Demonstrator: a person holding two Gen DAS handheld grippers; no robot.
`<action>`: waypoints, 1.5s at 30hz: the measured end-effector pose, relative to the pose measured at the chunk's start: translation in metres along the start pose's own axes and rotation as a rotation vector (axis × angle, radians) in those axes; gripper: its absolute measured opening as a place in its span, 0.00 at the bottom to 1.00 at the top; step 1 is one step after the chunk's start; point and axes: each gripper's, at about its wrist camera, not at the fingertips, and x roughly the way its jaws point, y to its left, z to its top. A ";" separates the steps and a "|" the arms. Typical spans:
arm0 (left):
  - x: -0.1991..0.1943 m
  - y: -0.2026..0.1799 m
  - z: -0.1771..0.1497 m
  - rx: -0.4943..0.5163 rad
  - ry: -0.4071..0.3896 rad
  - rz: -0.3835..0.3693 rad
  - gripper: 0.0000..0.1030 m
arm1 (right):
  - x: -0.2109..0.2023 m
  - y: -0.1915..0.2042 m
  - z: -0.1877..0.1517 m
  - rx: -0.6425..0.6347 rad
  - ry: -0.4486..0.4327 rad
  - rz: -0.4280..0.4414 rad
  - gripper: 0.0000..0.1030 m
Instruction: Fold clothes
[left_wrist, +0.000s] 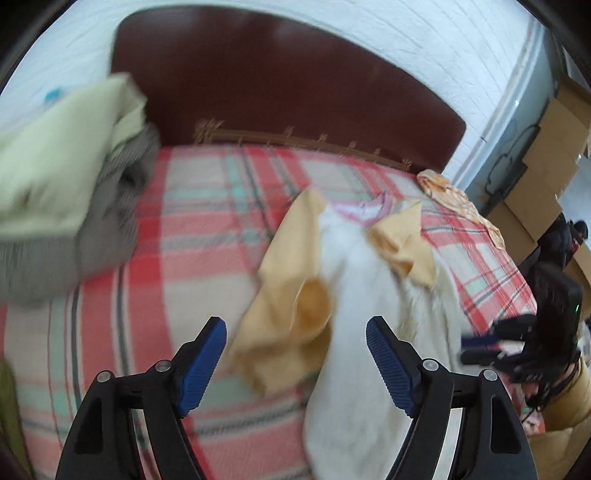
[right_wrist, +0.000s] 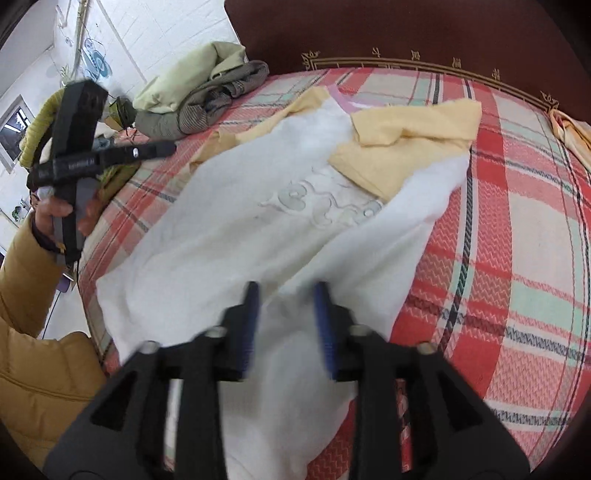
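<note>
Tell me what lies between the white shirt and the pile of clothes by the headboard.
Only bare plaid blanket lies between the white shirt and the pile of clothes, clearest in the right wrist view.

A white shirt (right_wrist: 236, 236) with yellow sleeves lies spread out on the bed, front side up. It has pale, puffy letters across the chest and a pink edge at the neck. Its neck points toward the head of the bed and its bottom edge reaches the near side. The right yellow sleeve (right_wrist: 410, 147) is folded in over the chest. The left yellow sleeve (left_wrist: 288, 295) lies crumpled and bunched along the side of the shirt. The white cloth has soft wrinkles. A loose pile of pale green and gray clothes (right_wrist: 199, 92) sits in the far left corner of the bed, well apart from the shirt.
</note>
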 end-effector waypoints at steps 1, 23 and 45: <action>-0.001 0.005 -0.009 -0.022 0.008 -0.001 0.78 | -0.003 0.004 0.004 -0.006 -0.025 0.005 0.78; -0.008 -0.033 -0.087 -0.042 0.073 -0.195 0.79 | 0.148 0.090 0.138 -0.120 0.211 0.069 0.70; -0.027 -0.092 -0.065 0.025 0.013 -0.343 0.08 | 0.041 -0.004 0.160 0.069 -0.060 0.185 0.10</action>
